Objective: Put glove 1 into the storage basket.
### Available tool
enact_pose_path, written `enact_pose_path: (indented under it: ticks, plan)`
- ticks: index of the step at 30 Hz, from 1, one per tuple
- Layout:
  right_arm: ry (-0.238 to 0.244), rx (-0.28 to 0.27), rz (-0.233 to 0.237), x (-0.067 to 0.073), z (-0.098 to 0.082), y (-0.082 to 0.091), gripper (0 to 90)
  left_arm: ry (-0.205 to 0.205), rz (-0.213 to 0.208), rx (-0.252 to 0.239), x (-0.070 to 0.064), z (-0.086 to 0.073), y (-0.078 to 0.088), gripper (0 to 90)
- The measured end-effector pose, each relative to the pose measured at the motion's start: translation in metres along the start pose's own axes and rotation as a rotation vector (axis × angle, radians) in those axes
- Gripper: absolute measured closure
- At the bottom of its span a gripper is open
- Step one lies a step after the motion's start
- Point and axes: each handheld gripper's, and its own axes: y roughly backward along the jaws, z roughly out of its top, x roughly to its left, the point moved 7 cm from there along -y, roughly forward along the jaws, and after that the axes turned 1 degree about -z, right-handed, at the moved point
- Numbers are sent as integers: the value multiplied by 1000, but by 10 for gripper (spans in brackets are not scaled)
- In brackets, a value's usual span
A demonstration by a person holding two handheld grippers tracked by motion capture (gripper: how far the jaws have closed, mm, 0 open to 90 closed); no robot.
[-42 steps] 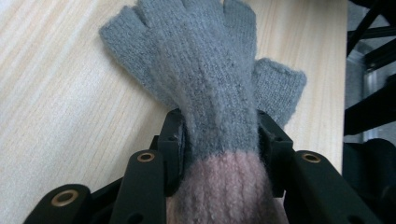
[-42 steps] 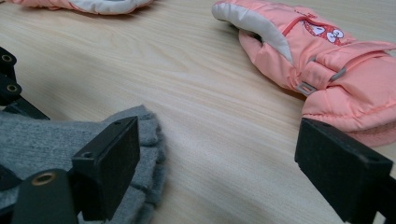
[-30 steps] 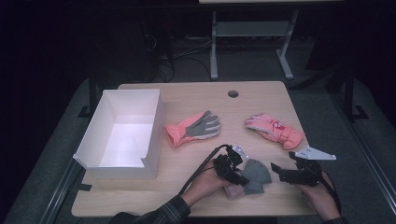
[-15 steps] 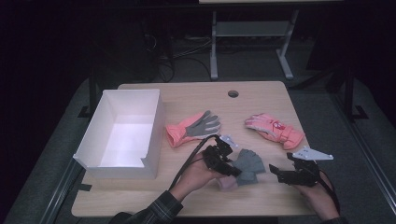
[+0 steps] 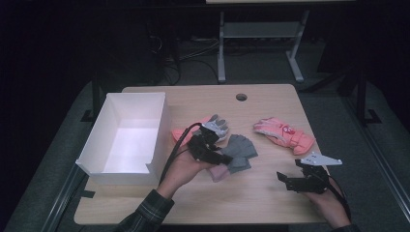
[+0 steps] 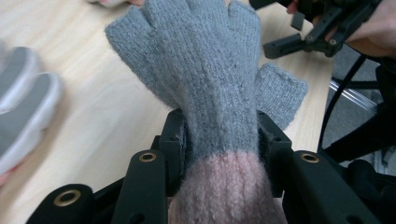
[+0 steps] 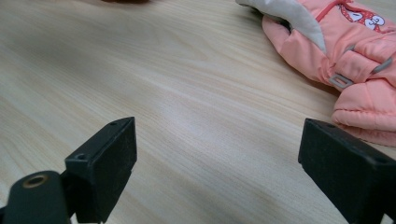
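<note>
My left gripper (image 5: 223, 158), clamped on the grey-and-pink knit glove (image 6: 212, 88), has lifted it off the table (image 5: 270, 203) toward the white box (image 5: 123, 140); my right gripper (image 7: 217, 168) waits, jaws apart.

place: looks like my lab setup
clues: bare wood table (image 5: 270, 203), cables (image 5: 193, 53) on the carpet, metal stand (image 5: 256, 34) behind

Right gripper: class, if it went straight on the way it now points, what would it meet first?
Probably bare table. The right gripper, jaws open and empty, looks low along the wood; the pink padded glove lies off to the side of that line. Depth is hard to judge, so the glove's cuff might be brushed.
</note>
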Motion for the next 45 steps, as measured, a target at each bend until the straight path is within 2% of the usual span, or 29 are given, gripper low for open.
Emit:
enact_pose_path:
  ticks: [5,10,11,14,15,19,22,24,26,27,30,31,32,35,37,38,40,41,43,45]
  plan:
    - [-1,11,1,1,-2,-2,113,19,29,-32,8,6,24,617]
    - [4,7,0,1,-2,-1,113,18,56,-39,13,11,40,617]
    - [3,12,0,1,-2,-1,113,20,69,-50,15,13,49,616]
    - [9,14,3,1,-3,-2,113,10,85,-44,18,13,58,616]
    - [12,13,4,2,-3,-3,113,17,97,-53,22,14,66,616]
    - [14,17,15,4,-4,-2,114,30,119,-64,28,13,79,616]
    - [20,24,26,7,-5,-1,114,48,147,-76,34,10,91,616]
    - [44,23,43,10,-4,-3,114,60,159,-90,39,7,100,616]
    - [42,31,45,10,-4,-4,114,71,176,-104,44,5,110,616]
    - [43,32,52,9,-4,-6,114,91,190,-117,49,2,119,616]
    - [40,35,64,10,-3,-8,115,102,216,-128,58,-2,133,616]
    - [40,35,64,10,-3,-8,115,102,216,-128,58,-2,133,616]
    - [47,34,73,10,-3,-8,117,112,238,-137,64,-4,142,616]
    - [51,35,79,12,-4,-5,119,127,267,-148,73,-8,155,616]
    - [51,33,81,13,-4,-5,120,137,273,-156,76,-9,160,616]
    - [54,33,82,13,-5,-4,121,150,293,-165,83,-12,168,616]
    - [55,35,83,13,-6,-3,121,155,301,-168,86,-14,172,616]
    - [54,34,84,12,-6,-3,120,175,314,-183,93,-18,178,616]
    - [56,34,86,12,-5,-5,120,187,333,-193,99,-23,184,616]
    - [55,35,86,13,-5,-5,121,195,336,-198,102,-25,187,616]
